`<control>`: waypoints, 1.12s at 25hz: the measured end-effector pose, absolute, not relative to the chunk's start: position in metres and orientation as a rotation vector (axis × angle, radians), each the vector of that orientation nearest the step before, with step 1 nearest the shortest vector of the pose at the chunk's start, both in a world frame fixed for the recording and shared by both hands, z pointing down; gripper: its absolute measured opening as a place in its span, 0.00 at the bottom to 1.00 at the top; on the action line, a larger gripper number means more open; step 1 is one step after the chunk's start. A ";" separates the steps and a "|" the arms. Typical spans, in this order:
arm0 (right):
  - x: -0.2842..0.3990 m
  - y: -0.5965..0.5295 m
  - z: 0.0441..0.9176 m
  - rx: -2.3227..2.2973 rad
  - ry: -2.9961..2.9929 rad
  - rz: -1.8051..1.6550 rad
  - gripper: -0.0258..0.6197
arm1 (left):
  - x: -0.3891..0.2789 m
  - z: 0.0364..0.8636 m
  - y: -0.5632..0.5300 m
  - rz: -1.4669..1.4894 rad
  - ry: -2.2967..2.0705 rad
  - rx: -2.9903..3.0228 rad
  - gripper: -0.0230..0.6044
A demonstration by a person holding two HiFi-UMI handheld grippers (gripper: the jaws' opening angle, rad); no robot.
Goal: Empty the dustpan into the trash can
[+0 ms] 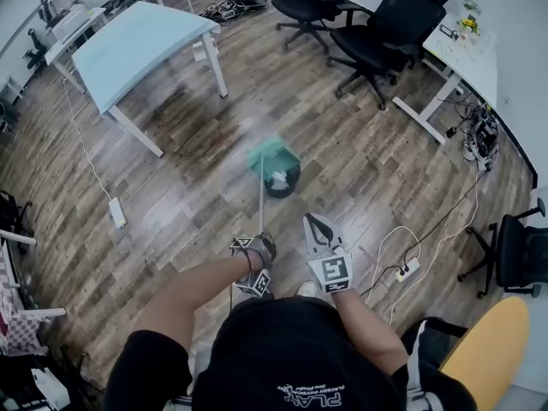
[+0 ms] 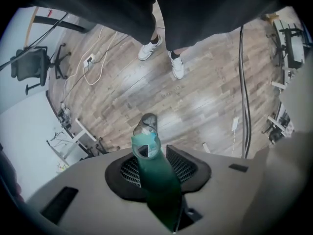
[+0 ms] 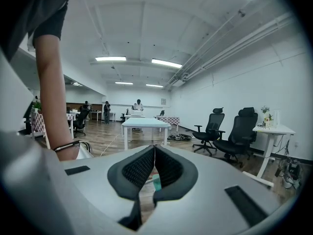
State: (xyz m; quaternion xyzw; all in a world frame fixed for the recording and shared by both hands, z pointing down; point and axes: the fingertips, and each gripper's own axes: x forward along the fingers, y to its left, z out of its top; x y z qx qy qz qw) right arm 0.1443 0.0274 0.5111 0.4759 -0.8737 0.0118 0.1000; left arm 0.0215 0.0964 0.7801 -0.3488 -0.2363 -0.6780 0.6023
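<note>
Room: an open office with a wood-plank floor [image 1: 188, 135]; a light-blue surface [image 1: 141, 41] on white legs stands at the far left, black office chairs [image 1: 390, 28] at the far right, beside a white surface [image 1: 471, 54] that carries small items.
Cables: a white power strip [image 1: 117, 212] lies on the floor at the left, with another [image 1: 408, 270] at the right.
Trash can [image 1: 282, 181]: dark and round, standing on the floor in front of the person, with something white inside.
Dustpan [image 1: 272, 152]: green and blurred, tipped over the far rim of the trash can, partly covering its opening.
Handle [image 1: 261, 199]: long and thin, running from the dustpan back to the person's left hand; in the left gripper view its green end [image 2: 154, 175] lies between the jaws.
Left hand-held gripper [image 1: 251, 259]: pointing downward, its jaws clamped on the handle's end [image 2: 149, 153].
Right hand-held gripper [image 1: 318, 227]: held near the left one, aimed across the room; its jaws meet at the tips with nothing between them [image 3: 155, 148].
Person: white shoes [image 2: 177, 67] on the floor, seen in the left gripper view.
</note>
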 end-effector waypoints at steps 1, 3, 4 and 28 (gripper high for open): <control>0.143 0.027 0.511 1.406 -2.583 0.036 0.08 | 0.021 0.778 0.094 -1.569 -0.550 -0.814 0.24; 0.142 0.027 0.511 1.406 -2.584 0.037 0.08 | 0.018 0.773 0.089 -1.565 -0.555 -0.815 0.24; 0.142 0.026 0.511 1.408 -2.584 0.038 0.08 | 0.017 0.771 0.088 -1.564 -0.555 -0.812 0.24; 0.140 0.017 0.507 1.407 -2.586 0.022 0.08 | 0.052 0.719 0.052 -1.598 -0.143 -1.472 0.19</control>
